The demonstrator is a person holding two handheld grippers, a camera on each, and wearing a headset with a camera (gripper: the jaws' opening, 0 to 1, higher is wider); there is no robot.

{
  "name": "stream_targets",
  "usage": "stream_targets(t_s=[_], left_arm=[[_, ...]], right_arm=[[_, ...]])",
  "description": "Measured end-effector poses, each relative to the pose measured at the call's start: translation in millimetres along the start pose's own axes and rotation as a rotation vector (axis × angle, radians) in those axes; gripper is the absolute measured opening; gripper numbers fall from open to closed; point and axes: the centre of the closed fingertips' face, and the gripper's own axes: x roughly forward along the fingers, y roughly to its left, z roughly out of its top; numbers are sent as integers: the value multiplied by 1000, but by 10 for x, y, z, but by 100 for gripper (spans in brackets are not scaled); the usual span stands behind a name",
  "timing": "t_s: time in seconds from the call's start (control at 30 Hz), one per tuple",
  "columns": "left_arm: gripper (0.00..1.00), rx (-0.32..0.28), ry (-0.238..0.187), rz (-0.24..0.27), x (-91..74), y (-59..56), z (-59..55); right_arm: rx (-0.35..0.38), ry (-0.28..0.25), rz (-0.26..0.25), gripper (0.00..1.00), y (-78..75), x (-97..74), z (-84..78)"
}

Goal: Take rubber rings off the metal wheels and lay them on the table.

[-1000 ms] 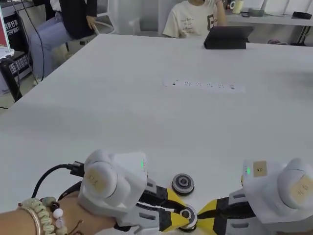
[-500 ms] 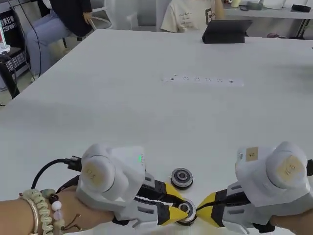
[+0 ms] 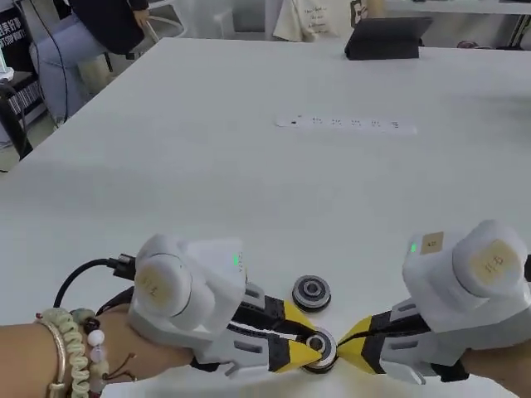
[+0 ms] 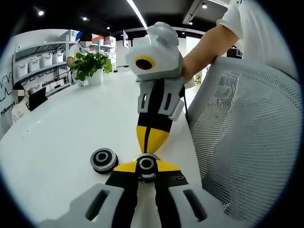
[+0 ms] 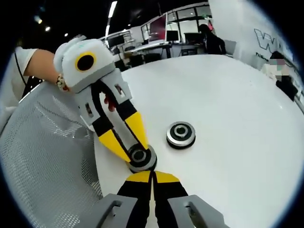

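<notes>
A second metal wheel (image 3: pixel 311 293), round, ringed in black with a shiny hub, is lying just above the grippers on the smooth white table (image 3: pixel 207 174). A white power strip (image 3: pixel 346 123) and a dark tablet case (image 3: pixel 387 41) are sitting far up the frame. At bottom centre the left gripper (image 3: pixel 304 355) is clasping the held wheel (image 5: pixel 141 156) between its yellow tips. The right gripper (image 3: pixel 342 342), jaws pressed together, is touching that wheel's rim; whether it is pinching anything there, I cannot tell. A grey mesh chair back (image 4: pixel 247 133) is crowding the right of the left gripper view.
</notes>
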Motion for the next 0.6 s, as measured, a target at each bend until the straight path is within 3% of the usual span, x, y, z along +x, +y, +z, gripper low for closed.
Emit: stream_targets(t_s=[0.03,0.1,0.23,0.6], left_arm=[[7,-5,-4,5,2,5,-3],[7,-15,-9,7,3,14,-6],[7,-16,-15,4,7,20,-8],[7,-18,-23,12,9,30,-10]], right_arm=[[34,-24,3,0,-12,-1,28],[25,-38,3,0,-21,-11,24],[157,-86,34,0,-34,-36,52],[354,-154,127,0,24,-95,127]])
